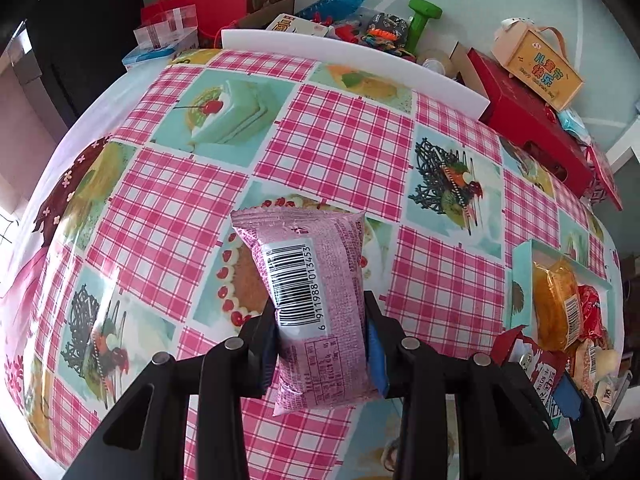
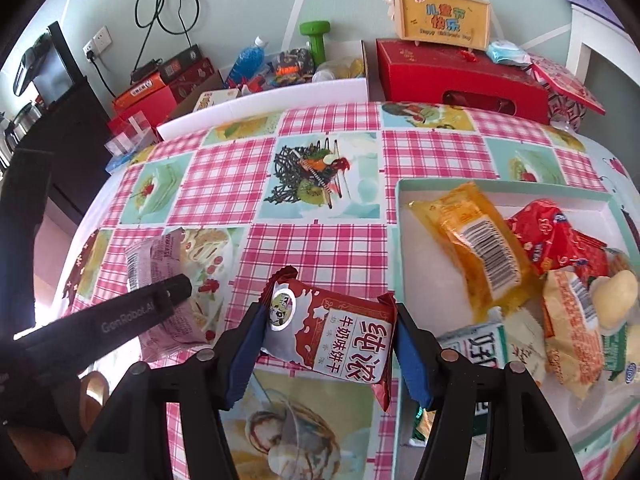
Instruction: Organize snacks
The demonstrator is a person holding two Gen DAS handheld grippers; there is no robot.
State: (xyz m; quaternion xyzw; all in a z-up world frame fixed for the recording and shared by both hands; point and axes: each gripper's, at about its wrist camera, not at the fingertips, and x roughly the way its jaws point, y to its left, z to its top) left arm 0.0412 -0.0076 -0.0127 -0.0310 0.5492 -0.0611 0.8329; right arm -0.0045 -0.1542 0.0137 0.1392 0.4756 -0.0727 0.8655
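My left gripper (image 1: 320, 320) is shut on a pink snack packet (image 1: 310, 280) with a barcode, held above the checked tablecloth. In the right wrist view the left gripper (image 2: 176, 286) and its pink packet (image 2: 154, 258) show at the left. My right gripper (image 2: 328, 328) is shut on a dark red and white biscuit packet (image 2: 340, 332), just left of a shallow teal box (image 2: 500, 190). The box holds an orange packet (image 2: 476, 248), a red packet (image 2: 556, 240) and several other snacks. The box (image 1: 520, 256) and the red and white packet (image 1: 536, 364) show at the right of the left wrist view.
The table (image 2: 320, 248) has a pink checked cloth with dessert pictures. Behind its far edge stand a red box (image 2: 460, 76), a yellow gift box (image 2: 444, 16), a green dumbbell (image 2: 316, 38), a blue bottle (image 2: 248, 60) and stacked cartons (image 2: 160, 88).
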